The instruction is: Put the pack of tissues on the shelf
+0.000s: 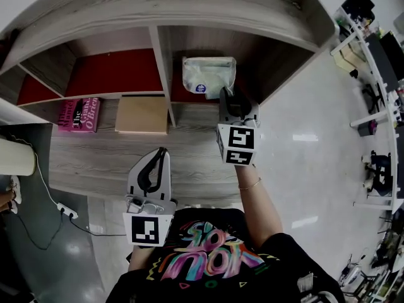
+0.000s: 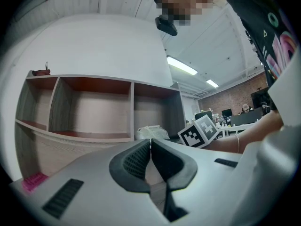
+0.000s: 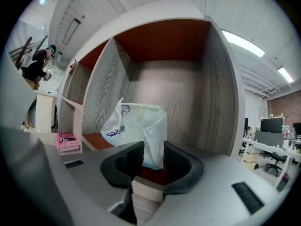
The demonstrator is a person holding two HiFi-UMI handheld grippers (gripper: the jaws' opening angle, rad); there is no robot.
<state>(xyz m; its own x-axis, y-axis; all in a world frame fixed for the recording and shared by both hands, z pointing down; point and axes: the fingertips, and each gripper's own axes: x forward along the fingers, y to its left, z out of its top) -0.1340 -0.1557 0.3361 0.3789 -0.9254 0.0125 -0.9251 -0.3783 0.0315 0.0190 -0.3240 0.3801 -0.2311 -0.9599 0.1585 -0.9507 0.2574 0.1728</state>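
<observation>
The pack of tissues [image 1: 208,74], pale green and white plastic, stands on the red floor of the shelf's [image 1: 165,74] right compartment. My right gripper [image 1: 228,95] reaches to the compartment's front edge. In the right gripper view the jaws [image 3: 154,155] stand apart, with the tissue pack's [image 3: 136,128] loose plastic end hanging between the pads, which do not squeeze it. My left gripper [image 1: 161,151] hangs back low over the wooden ledge, shut and empty. Its closed tips [image 2: 150,143] show in the left gripper view, with the tissue pack [image 2: 151,132] far behind them.
A pink book [image 1: 79,114] and a tan flat board [image 1: 142,114] lie on the wooden ledge below the left compartments. A white cylinder [image 1: 16,156] and a power strip [image 1: 66,210] with a cable are at the left. Desks and chairs stand at the far right.
</observation>
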